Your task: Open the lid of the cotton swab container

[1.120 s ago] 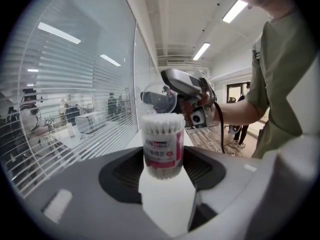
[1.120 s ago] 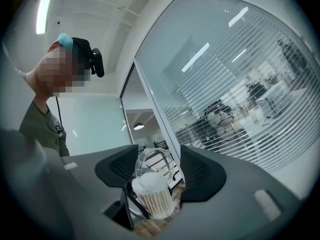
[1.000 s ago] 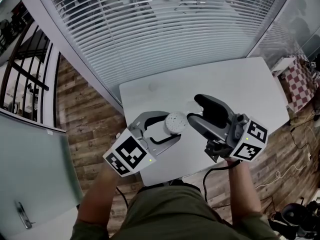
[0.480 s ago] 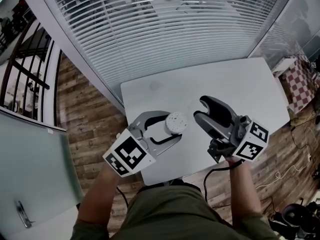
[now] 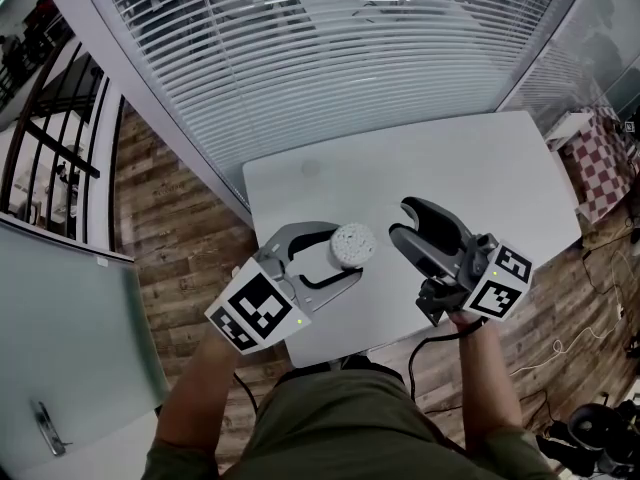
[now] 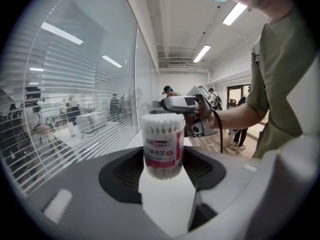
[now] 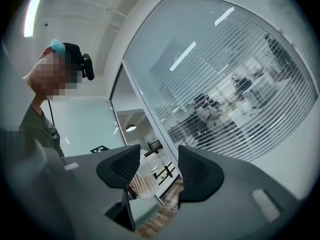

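— What sort of place is this?
— An office. Glass partition walls with slatted blinds run along the far side, desks and chairs sit beyond them, strip lights line the ceiling, and a white table stands on a wood-plank floor.

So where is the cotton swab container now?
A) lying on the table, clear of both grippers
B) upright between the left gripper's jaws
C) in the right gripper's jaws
B: the cotton swab container stands upright, held by the left gripper; the right gripper is open and empty.
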Action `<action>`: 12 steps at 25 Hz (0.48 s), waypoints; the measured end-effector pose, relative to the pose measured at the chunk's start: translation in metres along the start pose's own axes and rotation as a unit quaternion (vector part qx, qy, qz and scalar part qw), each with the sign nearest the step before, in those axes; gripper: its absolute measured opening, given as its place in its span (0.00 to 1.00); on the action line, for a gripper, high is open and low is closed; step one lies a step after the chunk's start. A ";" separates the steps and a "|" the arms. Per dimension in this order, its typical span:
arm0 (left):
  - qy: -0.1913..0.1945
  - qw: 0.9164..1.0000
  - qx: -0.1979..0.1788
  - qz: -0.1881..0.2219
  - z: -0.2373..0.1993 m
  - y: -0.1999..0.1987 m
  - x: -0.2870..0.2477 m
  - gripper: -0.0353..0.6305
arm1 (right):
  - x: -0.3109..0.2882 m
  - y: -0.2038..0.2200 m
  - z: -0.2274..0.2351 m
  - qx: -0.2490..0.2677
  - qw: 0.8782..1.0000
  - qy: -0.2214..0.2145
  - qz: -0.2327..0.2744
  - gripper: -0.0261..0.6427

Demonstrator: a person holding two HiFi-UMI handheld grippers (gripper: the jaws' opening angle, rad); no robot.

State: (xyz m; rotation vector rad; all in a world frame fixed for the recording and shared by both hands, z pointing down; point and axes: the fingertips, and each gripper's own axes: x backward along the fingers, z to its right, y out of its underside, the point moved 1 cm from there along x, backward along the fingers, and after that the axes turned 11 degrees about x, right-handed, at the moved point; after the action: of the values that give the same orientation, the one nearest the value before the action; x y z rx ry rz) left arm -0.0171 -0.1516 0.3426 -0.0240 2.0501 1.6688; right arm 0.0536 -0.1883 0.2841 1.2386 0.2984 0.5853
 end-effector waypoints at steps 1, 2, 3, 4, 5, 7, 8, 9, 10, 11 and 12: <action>0.000 1.000 0.000 0.000 0.001 0.000 0.000 0.43 | 0.001 0.002 0.000 -0.002 1.000 0.001 -0.001 0.41; 0.000 1.000 0.000 0.001 0.001 0.001 0.001 0.43 | 0.001 0.003 0.000 -0.004 1.000 0.001 -0.001 0.41; 0.000 1.000 0.000 0.001 0.001 0.001 0.002 0.43 | 0.000 0.004 -0.001 -0.005 1.000 0.002 -0.001 0.41; 0.000 1.000 0.000 0.001 0.001 0.001 0.003 0.43 | 0.000 0.004 -0.001 -0.005 1.000 0.002 -0.001 0.41; 0.000 1.000 0.000 0.001 0.001 0.002 0.003 0.43 | -0.001 0.004 -0.003 -0.005 1.000 0.002 -0.001 0.41; -0.002 1.000 0.001 0.000 0.002 0.004 0.004 0.43 | 0.000 0.004 -0.006 -0.003 1.000 0.001 0.001 0.41; -0.004 1.000 0.001 0.000 0.003 0.005 0.005 0.43 | 0.001 0.002 -0.009 -0.002 1.000 0.001 0.002 0.41; -0.006 1.000 0.002 0.000 0.003 0.006 0.006 0.43 | 0.002 0.000 -0.012 0.001 1.000 0.000 0.005 0.41; -0.009 1.000 0.003 0.000 0.003 0.007 0.007 0.43 | 0.004 -0.003 -0.014 0.003 1.000 -0.001 0.008 0.41; -0.012 1.000 0.004 0.000 0.002 0.008 0.009 0.43 | 0.005 -0.007 -0.017 0.006 1.000 -0.002 0.012 0.41; -0.016 1.000 0.005 0.000 0.001 0.009 0.010 0.43 | 0.006 -0.011 -0.021 0.009 1.000 -0.002 0.016 0.41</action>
State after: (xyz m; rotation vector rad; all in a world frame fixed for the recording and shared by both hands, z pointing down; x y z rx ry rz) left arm -0.0282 -0.1456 0.3465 0.0060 2.0353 1.6494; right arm 0.0505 -0.1711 0.2674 1.2635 0.2818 0.6083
